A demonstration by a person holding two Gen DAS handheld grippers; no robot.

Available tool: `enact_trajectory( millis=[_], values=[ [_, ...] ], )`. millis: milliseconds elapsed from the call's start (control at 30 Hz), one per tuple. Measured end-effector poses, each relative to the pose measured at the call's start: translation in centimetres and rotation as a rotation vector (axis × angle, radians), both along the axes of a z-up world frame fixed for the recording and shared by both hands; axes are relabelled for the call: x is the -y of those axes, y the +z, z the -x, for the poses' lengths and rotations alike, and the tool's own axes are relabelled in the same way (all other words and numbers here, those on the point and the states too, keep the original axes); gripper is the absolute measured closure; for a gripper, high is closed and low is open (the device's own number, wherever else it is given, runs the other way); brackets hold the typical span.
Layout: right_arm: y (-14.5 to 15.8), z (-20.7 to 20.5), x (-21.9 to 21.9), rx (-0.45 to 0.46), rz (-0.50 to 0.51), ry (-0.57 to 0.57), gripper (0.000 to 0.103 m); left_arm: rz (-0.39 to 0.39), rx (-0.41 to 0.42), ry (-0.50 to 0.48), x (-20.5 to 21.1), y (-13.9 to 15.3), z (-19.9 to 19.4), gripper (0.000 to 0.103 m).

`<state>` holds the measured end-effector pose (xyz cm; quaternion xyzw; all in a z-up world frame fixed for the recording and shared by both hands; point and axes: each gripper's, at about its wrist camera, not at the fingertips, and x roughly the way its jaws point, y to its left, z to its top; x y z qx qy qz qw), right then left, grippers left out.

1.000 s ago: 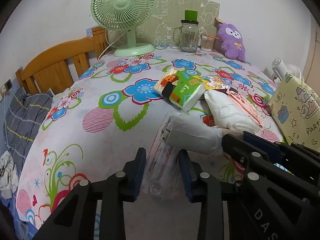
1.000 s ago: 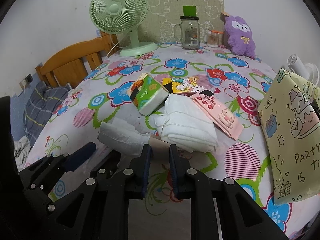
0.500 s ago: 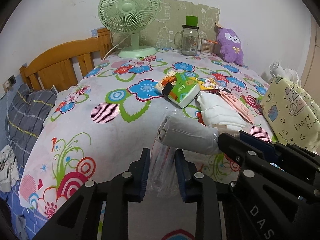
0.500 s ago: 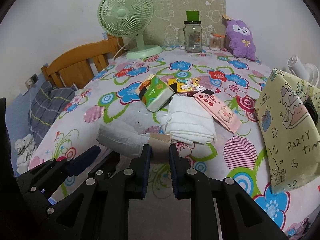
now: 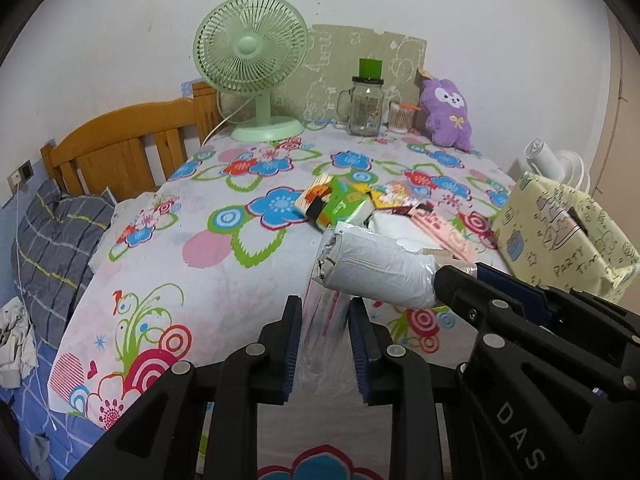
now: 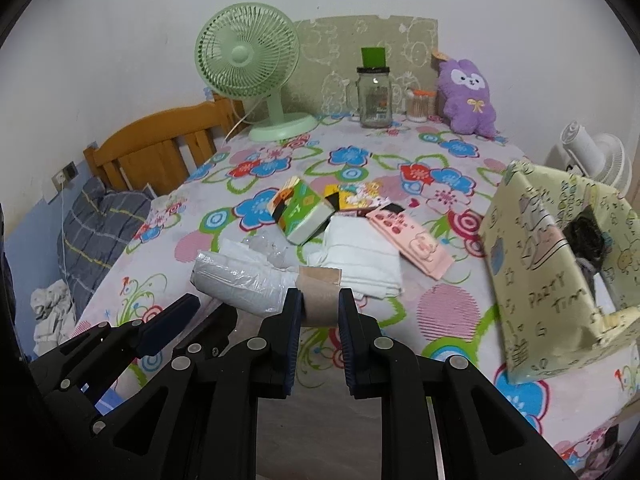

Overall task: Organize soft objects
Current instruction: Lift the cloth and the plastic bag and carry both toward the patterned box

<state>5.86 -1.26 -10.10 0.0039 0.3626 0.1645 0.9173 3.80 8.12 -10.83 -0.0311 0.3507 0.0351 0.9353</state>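
Note:
My right gripper [image 6: 319,304] is shut on the bare cardboard core [image 6: 322,296] of a roll of white plastic bags [image 6: 244,286], held above the table's near edge; the roll [image 5: 376,274] juts left in the left wrist view. My left gripper [image 5: 325,322] is shut on the clear plastic film [image 5: 326,344] hanging from the roll. On the flowered tablecloth [image 6: 256,160] lie a green tissue pack [image 6: 302,214], a folded white cloth [image 6: 360,258] and a pink pack [image 6: 412,242].
A yellow party gift bag [image 6: 560,264] stands at the right. At the back are a green fan [image 6: 250,64], a glass jar [image 6: 374,96], a cotton-swab pot [image 6: 418,106] and a purple plush [image 6: 468,98]. A wooden headboard [image 5: 124,148] and grey bedding [image 5: 52,240] lie left.
Both grippers have drawn back toward the table's near edge and risen. The roll has lifted off the cloth, with the film still pulled down from it.

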Motion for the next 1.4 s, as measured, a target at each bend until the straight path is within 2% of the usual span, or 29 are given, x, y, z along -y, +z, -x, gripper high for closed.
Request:
enact_trajectory(
  millis=[1000,1400],
  values=[
    [8.0,-1.1,2.6,0.107,-0.015,-0.03,0.081,-0.005,0.112,-0.012,2.5,7.5,-1.7,0.081],
    [9.2,-2.1,4.6,0.123,-0.017,-0.047,0.081,0.004,0.131,-0.013,4.6,8.4,-2.7,0.081]
  ],
)
